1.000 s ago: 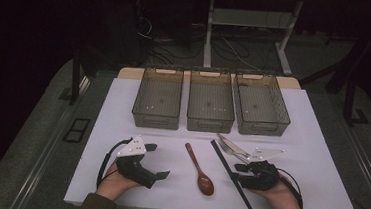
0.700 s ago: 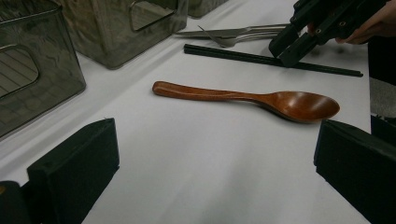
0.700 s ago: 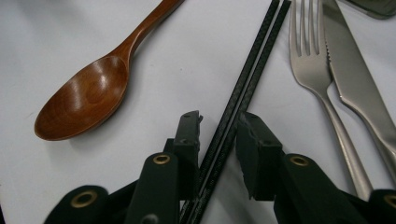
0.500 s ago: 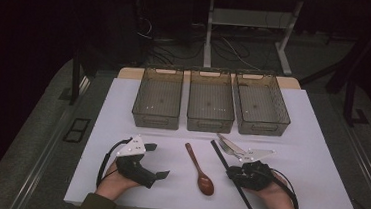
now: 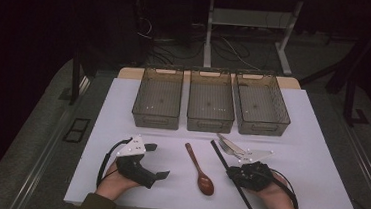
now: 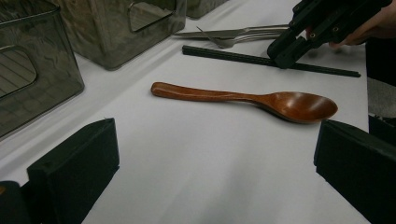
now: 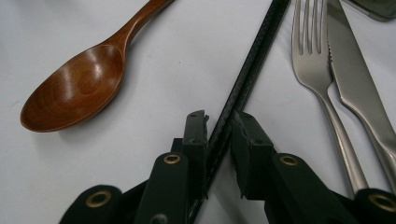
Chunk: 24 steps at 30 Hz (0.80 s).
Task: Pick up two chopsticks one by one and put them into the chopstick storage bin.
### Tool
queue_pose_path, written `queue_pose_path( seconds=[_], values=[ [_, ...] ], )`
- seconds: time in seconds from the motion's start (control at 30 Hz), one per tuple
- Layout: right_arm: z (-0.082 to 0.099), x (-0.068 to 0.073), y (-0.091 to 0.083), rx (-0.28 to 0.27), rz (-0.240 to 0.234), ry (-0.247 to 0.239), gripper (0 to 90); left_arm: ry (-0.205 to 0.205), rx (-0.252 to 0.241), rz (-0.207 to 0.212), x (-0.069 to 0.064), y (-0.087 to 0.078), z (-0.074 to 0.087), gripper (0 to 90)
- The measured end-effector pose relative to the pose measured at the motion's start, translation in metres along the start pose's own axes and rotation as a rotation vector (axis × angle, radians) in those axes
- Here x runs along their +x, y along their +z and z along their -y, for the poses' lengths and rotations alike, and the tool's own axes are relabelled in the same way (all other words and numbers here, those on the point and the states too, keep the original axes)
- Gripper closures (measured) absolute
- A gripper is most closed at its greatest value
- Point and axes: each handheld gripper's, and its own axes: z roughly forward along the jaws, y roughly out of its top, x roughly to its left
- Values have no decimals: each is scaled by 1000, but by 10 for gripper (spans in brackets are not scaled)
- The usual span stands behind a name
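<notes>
A pair of black chopsticks (image 5: 221,159) lies slantwise on the white mat (image 5: 309,159), right of a brown wooden spoon (image 5: 200,169). My right gripper (image 5: 232,172) is low over the chopsticks' near half. In the right gripper view the chopsticks (image 7: 252,65) run between the jaws of my right gripper (image 7: 219,128). The jaws have just been closing, and a thin gap still shows at the right pad. My left gripper (image 5: 159,160) rests on the mat left of the spoon, wide open and holding nothing. In its own view the spoon (image 6: 243,98) lies ahead of it.
A metal fork (image 7: 313,56) and knife (image 7: 355,79) lie just right of the chopsticks. Three see-through bins (image 5: 158,97) (image 5: 211,100) (image 5: 261,103) stand in a row at the mat's far side. The mat's front edge is close under both hands.
My right gripper has slid left onto the chopsticks and its jaws have narrowed around them. The left hand and the cutlery have stayed put.
</notes>
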Motion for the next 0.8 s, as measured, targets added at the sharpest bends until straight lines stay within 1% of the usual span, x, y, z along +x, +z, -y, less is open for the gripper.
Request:
queue_pose_path(
  seconds=[0.23,0.33,0.4,0.47,0.5,0.57,0.67,0.77,0.8],
  values=[
    [-1,1,1,-1,-15,-6,750,3,-1,3,0,0,0,0],
    [-1,4,2,-2,-34,-26,753,3,-1,3,0,0,0,0],
    [-2,5,2,-3,-35,-33,753,3,-1,4,0,0,0,0],
    [-2,6,3,-2,-46,-44,755,3,-3,5,0,0,0,0],
    [-3,8,4,-6,-56,-62,756,3,-3,6,0,0,0,0],
    [-3,8,4,-3,-58,-72,757,3,-4,7,0,0,0,0],
    [-4,12,5,-6,-83,-97,760,4,-4,7,0,0,0,0],
    [-4,12,5,-7,-84,-96,759,1,-7,9,0,0,0,0],
    [-4,12,5,-8,-83,-92,741,4,-5,9,0,0,0,0]
  ],
)
